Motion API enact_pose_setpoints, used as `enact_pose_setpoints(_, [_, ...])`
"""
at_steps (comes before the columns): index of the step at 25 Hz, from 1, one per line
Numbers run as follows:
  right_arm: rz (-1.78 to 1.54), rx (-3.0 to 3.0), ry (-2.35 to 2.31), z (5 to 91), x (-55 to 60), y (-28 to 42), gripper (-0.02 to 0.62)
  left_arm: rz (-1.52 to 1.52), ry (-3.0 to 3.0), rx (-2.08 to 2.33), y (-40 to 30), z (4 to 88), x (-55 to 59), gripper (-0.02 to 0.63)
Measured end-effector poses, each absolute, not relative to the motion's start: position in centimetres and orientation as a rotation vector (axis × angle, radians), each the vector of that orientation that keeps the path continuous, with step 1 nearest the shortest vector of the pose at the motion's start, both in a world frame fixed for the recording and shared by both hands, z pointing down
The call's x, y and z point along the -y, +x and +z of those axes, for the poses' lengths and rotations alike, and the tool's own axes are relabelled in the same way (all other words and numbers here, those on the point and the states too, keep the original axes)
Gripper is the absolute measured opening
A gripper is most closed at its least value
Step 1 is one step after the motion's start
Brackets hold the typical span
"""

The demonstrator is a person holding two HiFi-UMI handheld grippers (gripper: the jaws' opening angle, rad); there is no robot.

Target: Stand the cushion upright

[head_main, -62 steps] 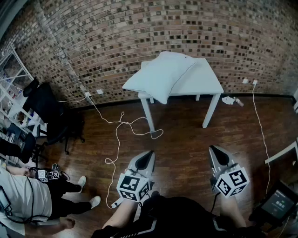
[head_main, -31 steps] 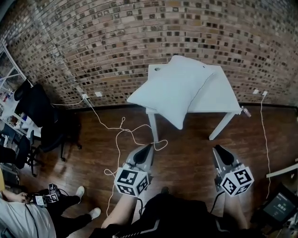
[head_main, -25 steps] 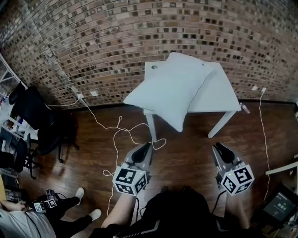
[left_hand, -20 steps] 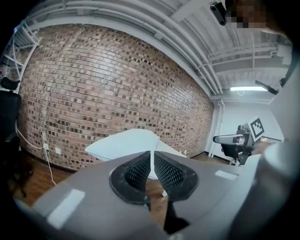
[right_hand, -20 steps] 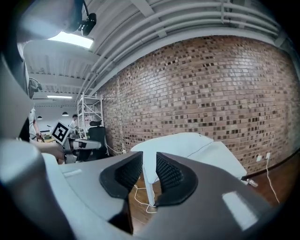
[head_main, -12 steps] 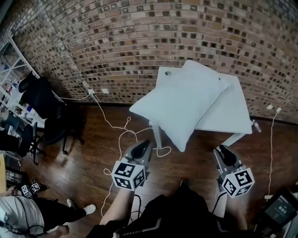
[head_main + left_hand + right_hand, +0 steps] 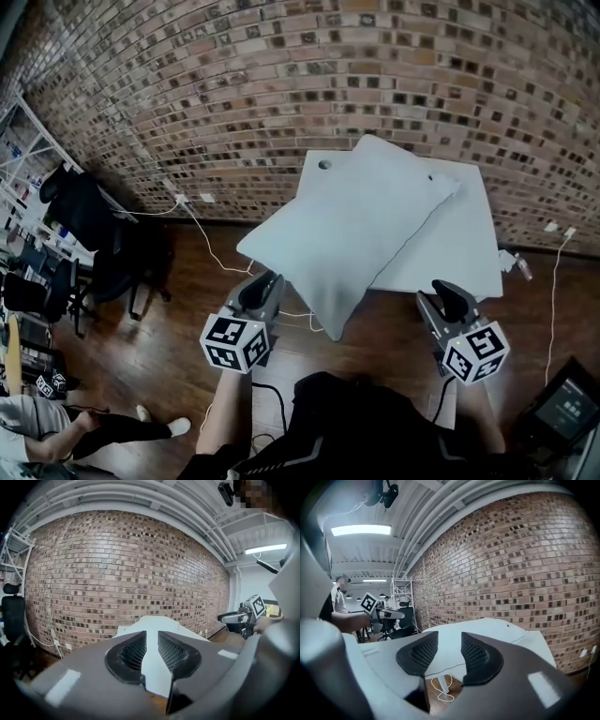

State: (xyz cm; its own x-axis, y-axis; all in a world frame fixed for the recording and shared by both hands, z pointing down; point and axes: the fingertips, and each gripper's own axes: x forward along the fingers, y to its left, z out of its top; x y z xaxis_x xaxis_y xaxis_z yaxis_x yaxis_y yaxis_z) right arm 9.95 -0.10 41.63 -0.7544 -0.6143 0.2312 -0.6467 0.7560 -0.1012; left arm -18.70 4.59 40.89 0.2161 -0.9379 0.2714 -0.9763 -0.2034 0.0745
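A white cushion (image 7: 352, 230) lies flat on a white table (image 7: 464, 258), and one corner overhangs the table's near-left edge. My left gripper (image 7: 264, 281) is just short of that overhanging corner. Its jaws have just been opening and stand slightly apart with nothing between them. In the left gripper view, the cushion (image 7: 157, 622) shows beyond the left gripper (image 7: 151, 638). My right gripper (image 7: 439, 292) is near the table's front edge, its jaws also just opening and empty. The right gripper view shows the cushion (image 7: 487, 627) past the right gripper (image 7: 450, 639).
A brick wall (image 7: 234, 84) stands behind the table. A white cable (image 7: 211, 239) trails over the wooden floor under the cushion's corner. An office chair (image 7: 89, 220) and shelves stand at the left. A seated person's legs (image 7: 103, 431) are at the lower left, and a tablet (image 7: 565, 408) at the lower right.
The table and cushion have come closer and look larger. Both grippers have moved forward to the table's near edge, and their jaws have parted a little.
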Motion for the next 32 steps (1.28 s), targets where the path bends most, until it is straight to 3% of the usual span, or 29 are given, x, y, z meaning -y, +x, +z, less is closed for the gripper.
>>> enact_pose_setpoints(14, [0.456,2.697,1.004,45.8,10.6,7.1,0.215,0.281,2.303,1.667,-21.7,42.0,9.1,0.153])
enact_pose_setpoints(20, [0.475,2.631,1.039,47.3,15.1,5.5,0.232,0.319,2.358,1.593,-24.0,42.1,15.5,0.156])
enact_pose_setpoints(32, [0.761,2.51,0.994,54.3,21.1,6.6,0.347,0.573,2.3,1.269,-23.7,47.8,27.0,0.315])
